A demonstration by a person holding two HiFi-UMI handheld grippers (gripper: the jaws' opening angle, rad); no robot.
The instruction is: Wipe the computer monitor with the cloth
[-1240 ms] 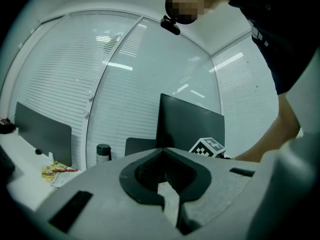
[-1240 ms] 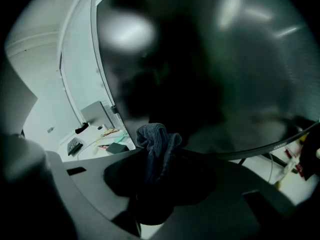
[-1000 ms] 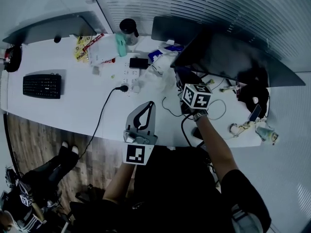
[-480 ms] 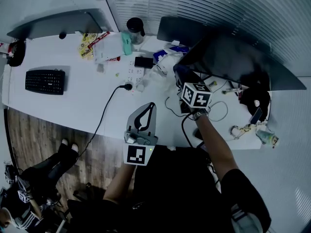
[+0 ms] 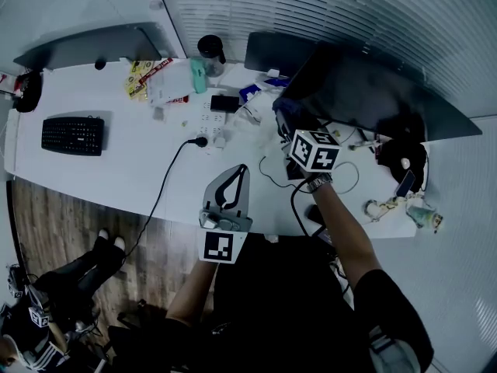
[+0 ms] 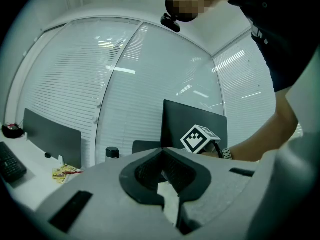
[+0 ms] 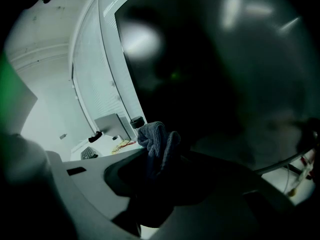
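- Cloth: 1 small grey-blue knitted piece, sitting bunched between the jaws of the right tongs. The jaws are closing tight on its lower folds, and a loose tuft is sticking out past the tips.
- Position of cloth: it is being held up at the near lower corner of the computer monitor. Whether the tuft is touching the glass cannot be told.
- Handling of cloth, as judged: soft, light and limp, so it is probably flattening readily under pressure. Gripping the bunched middle, as now, is leaving a padded face free for wiping.
- Computer monitor: 1 large dark glossy panel, standing near the far right corner of the counter and reflecting ceiling lights. Judged stiff but delicate, it is asking for light, even strokes.
- Left tongs: jaws are meeting at the tips and gripping nothing, hovering off the counter's near edge, well apart from the monitor.
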